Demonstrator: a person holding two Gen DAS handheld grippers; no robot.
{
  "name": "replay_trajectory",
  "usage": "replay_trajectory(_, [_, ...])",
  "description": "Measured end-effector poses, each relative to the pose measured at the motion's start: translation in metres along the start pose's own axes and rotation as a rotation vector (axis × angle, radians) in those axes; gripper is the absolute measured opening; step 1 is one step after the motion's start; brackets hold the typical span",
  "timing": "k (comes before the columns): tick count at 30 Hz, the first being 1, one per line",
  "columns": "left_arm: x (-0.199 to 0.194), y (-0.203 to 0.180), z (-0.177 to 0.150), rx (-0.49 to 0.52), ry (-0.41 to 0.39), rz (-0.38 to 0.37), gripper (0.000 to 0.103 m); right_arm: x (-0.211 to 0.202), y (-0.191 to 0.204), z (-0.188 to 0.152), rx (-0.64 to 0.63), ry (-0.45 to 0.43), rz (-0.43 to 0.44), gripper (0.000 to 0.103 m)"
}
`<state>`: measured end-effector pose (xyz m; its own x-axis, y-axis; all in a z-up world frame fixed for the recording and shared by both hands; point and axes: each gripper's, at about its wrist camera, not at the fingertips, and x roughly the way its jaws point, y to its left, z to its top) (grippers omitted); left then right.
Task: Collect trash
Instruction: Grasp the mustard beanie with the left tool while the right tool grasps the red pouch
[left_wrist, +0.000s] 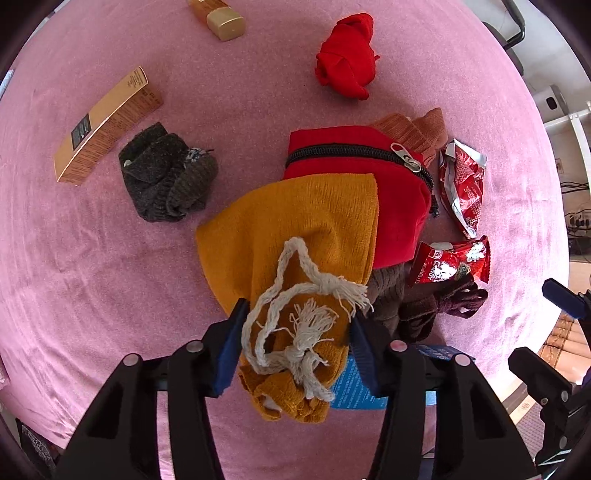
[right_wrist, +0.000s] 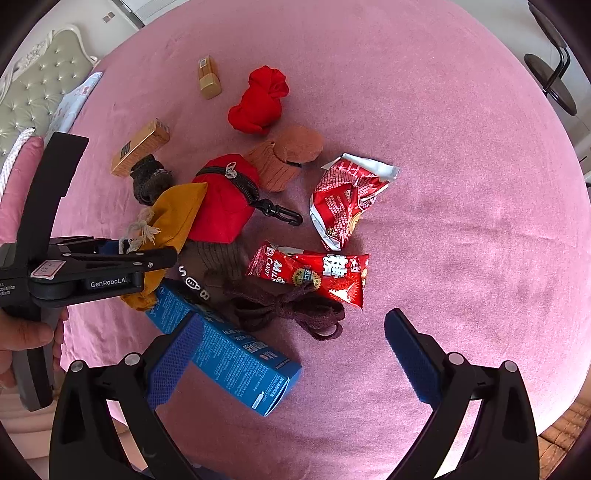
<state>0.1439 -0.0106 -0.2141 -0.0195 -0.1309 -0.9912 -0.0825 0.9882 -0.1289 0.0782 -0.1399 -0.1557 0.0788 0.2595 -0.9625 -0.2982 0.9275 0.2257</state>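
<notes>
On a pink bedspread (right_wrist: 443, 184) lie two red wrappers: a milk candy bag (right_wrist: 314, 275) (left_wrist: 452, 264) and a torn, empty wrapper (right_wrist: 343, 195) (left_wrist: 463, 184). A blue carton (right_wrist: 229, 350) (left_wrist: 351, 387) lies at the front. My left gripper (left_wrist: 295, 332) (right_wrist: 110, 258) has its fingers around the drawstring end of a mustard pouch (left_wrist: 295, 236) (right_wrist: 173, 218); whether they press it is unclear. My right gripper (right_wrist: 295, 350) is open and empty, low over the carton, its left finger (right_wrist: 173, 365) in front of it.
A red zip pouch (right_wrist: 221, 199), brown pouches (right_wrist: 284, 155), a dark maroon pouch (right_wrist: 288, 310), a grey knit item (left_wrist: 166, 173), a red cloth bundle (right_wrist: 260, 101), a tan box (right_wrist: 140, 147) and a gold-capped bottle (right_wrist: 208, 77) lie around. Bed edge at right.
</notes>
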Motion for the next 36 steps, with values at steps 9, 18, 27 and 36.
replay_trajectory(9, [-0.021,0.053,-0.013,-0.176,-0.089,-0.168,0.031,0.014,0.009,0.028,0.018,0.007,0.065,0.092])
replay_trajectory(18, [-0.045,0.085,-0.027,-0.285,-0.145,-0.285,0.031,0.058,0.047,0.077,0.013,0.034,0.132,0.092])
replay_trajectory(27, [-0.053,0.088,-0.037,-0.309,-0.172,-0.315,0.031,0.079,0.052,0.091,0.066,0.094,0.129,0.034])
replay_trajectory(36, [-0.094,0.088,-0.063,-0.274,-0.223,-0.337,0.031,-0.010,0.060,0.073,0.048,-0.096,0.182,0.020])
